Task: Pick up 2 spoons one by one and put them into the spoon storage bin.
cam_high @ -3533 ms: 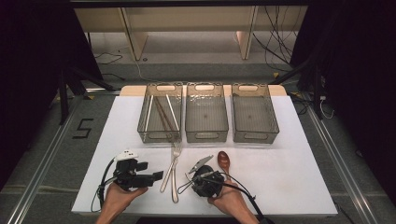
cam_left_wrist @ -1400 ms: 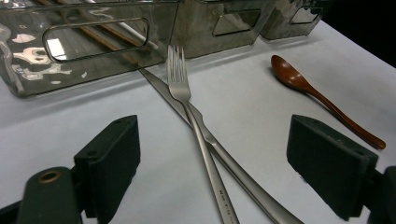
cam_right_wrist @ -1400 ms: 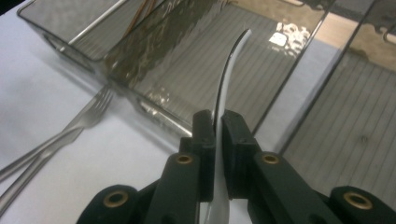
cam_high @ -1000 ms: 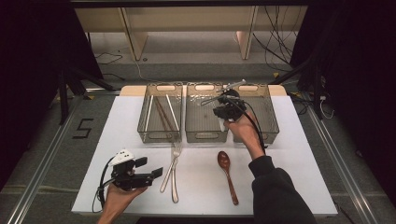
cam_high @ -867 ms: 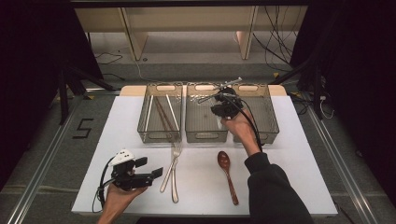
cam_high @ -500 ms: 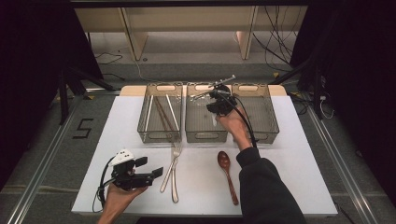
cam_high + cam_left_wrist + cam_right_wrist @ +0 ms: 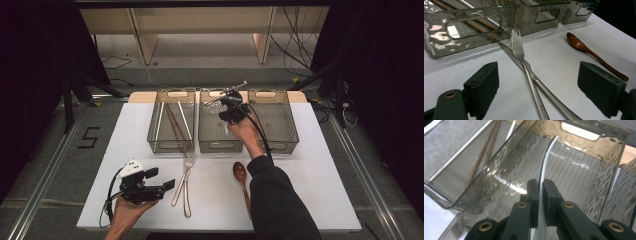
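A: Start big. What's on the white table (image 7: 310, 185)?

B: Three clear bins in a row at the far edge. The left bin (image 7: 171, 122) holds chopsticks (image 7: 482, 155) and a pale stick. The middle bin (image 7: 216, 131) and the right bin (image 7: 274, 125) look bare inside.

A: What has just changed?

B: A few seconds ago both hands were low at the near edge, with a shiny utensil lying by the right one. Now that spot is bare and the right gripper (image 7: 231, 107) is up over the middle bin, having drifted across from the right bin in the last second. The left gripper (image 7: 150, 185) hasn't budged.

A: And the fingers?

B: The right jaws are clenched on a thin silver blade (image 7: 546, 162) that curves up between the pads over the middle bin's ribbed floor. From above it reads as a slim metal piece sticking out past the gripper; probably a knife, though the overhead view is too small to be sure. The left jaws stand wide apart and released, with nothing between the pads.

A: So what does it mean for the sorting?

B: I'd judge this piece is about to go into the middle bin. Waiting on the table are the crossed fork (image 7: 517, 47) and second knife (image 7: 541, 86) ahead of the left gripper, and the wooden spoon (image 7: 241, 177) beside them.
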The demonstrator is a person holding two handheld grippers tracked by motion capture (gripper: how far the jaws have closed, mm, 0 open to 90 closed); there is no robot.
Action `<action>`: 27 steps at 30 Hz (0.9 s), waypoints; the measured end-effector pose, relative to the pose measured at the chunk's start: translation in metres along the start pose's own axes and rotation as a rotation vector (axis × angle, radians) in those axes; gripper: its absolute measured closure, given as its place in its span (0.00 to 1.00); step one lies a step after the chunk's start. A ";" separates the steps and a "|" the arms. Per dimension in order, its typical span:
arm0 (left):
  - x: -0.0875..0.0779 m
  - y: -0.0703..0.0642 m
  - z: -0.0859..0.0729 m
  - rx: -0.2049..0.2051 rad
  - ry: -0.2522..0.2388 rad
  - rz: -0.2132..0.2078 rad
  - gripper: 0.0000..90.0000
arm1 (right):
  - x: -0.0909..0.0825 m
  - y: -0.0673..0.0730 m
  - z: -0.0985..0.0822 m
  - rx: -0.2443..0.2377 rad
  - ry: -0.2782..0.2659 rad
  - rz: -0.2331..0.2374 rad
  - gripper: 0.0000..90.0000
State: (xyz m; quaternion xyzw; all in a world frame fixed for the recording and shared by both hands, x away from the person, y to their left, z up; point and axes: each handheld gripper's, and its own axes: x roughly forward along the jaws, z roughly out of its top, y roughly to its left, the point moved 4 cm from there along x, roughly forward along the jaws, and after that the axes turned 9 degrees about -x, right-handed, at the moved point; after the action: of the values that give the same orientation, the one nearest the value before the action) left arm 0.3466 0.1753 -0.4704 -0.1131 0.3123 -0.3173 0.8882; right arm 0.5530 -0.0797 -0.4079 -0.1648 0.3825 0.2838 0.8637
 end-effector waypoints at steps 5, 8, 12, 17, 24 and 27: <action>0.000 0.000 0.000 -0.003 -0.004 -0.001 0.19 | 0.004 0.000 -0.002 0.009 0.008 0.004 0.94; 0.000 0.000 0.000 -0.004 -0.006 -0.001 0.19 | 0.007 0.001 -0.003 0.014 0.010 0.000 0.93; 0.000 0.000 0.000 -0.004 -0.004 0.001 0.19 | 0.007 0.003 -0.002 0.017 0.002 0.018 0.81; 0.000 0.001 0.000 -0.003 -0.006 0.003 0.19 | 0.000 0.005 -0.005 0.004 0.004 0.051 0.65; -0.001 0.000 0.000 0.002 -0.011 0.003 0.19 | -0.019 0.017 -0.019 -0.025 0.007 0.104 0.48; 0.000 0.000 0.000 0.001 -0.011 0.003 0.19 | -0.031 0.026 -0.026 -0.046 0.001 0.123 0.43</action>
State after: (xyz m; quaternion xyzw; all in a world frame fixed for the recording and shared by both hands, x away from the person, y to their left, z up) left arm 0.3466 0.1756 -0.4701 -0.1138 0.3072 -0.3153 0.8906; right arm 0.5058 -0.0837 -0.4034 -0.1609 0.3859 0.3447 0.8404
